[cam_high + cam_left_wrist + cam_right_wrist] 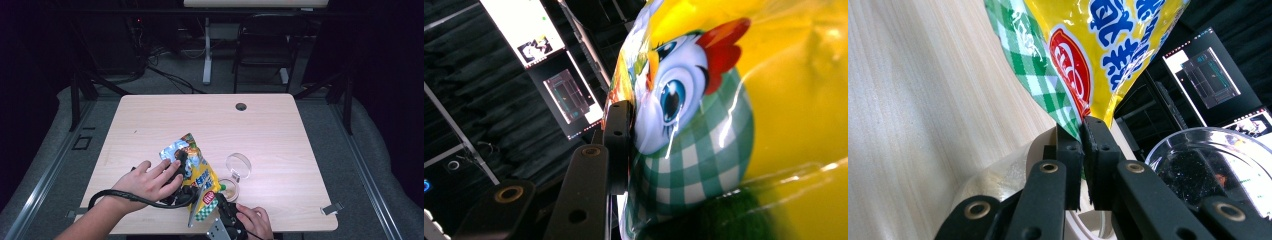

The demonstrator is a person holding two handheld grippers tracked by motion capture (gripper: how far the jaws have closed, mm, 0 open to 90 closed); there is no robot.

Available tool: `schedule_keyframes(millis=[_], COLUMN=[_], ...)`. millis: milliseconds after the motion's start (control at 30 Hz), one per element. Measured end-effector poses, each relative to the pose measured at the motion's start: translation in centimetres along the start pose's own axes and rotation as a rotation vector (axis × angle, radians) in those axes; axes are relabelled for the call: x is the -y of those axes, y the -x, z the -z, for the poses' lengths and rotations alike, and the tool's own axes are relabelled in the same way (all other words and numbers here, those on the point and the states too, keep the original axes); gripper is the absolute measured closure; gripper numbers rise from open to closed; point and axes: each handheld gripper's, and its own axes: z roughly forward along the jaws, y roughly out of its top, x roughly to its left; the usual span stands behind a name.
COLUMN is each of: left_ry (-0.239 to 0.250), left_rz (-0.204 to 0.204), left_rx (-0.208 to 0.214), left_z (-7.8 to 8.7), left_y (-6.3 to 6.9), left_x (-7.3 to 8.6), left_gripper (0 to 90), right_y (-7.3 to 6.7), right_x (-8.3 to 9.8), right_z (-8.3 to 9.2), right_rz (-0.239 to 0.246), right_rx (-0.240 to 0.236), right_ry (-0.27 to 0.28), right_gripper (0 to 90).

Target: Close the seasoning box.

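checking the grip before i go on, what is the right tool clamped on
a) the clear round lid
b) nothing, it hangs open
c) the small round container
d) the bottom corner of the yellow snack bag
d: in the right gripper view the right tool has its two black jaws pinched together on the green-checked bottom corner of the yellow printed foil snack bag, with the clear round plastic lid lying apart beside it.

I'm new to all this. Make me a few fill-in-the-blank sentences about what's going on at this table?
1. Both hand-held grippers grip a yellow snack ____.
2. The right hand-held gripper pinches the bag at its green-and-white ____ corner.
3. Beside the bag stands a small jar with its clear ____ off.
4. All of it rests on a ____ table.

Missing words: bag; checked; lid; wooden
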Motion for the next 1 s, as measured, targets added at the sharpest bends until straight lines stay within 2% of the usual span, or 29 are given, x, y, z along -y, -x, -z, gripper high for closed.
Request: schedule_keyframes(millis=[300,333,433,567,667,767,800,867,1000], left_ry=[-0.004,-0.008,-0.010,-0.009,-0.007,-0.006,-0.006,-0.011,-0.008], left_rz=[-0.005,0.011,0.003,-0.005,0.006,-0.002,-0.004,-0.019,-0.019], left_rx=[0.009,0.027,0.030,0.026,0.030,0.024,0.025,0.024,0.025], left_z=[0.02,-0.01,0.00,-0.02,-0.07,-0.07,-0.07,-0.04,-0.07], left_y=[-0.20,-0.08,-0.15,-0.24,-0.18,-0.23,-0.25,-0.37,-0.42], left_x=[-0.09,-0.07,-0.10,-0.13,-0.14,-0.18,-0.18,-0.21,-0.23], left_gripper=[71.3,71.3,71.3,71.3,71.3,71.3,71.3,71.3,71.3], right_y=[-0.09,-0.02,-0.04,-0.11,-0.12,-0.10,-0.03,-0.07,-0.13], right_x=[0.04,0.00,-0.01,0.01,-0.01,-0.03,-0.10,-0.07,-0.03], right_z=[-0.15,-0.06,-0.08,-0.19,-0.21,-0.21,-0.09,-0.16,-0.26], right_rz=[-0.014,-0.004,-0.006,-0.019,-0.018,-0.015,0.001,-0.007,-0.017], right_rx=[-0.001,0.000,-0.001,-0.004,-0.003,-0.003,0.001,-0.001,-0.003], right_ry=[0.014,0.001,0.003,0.016,0.016,0.013,-0.004,0.005,0.017], right_gripper=[86.5,86.6,86.6,86.6,86.6,86.6,86.6,86.7,86.6])
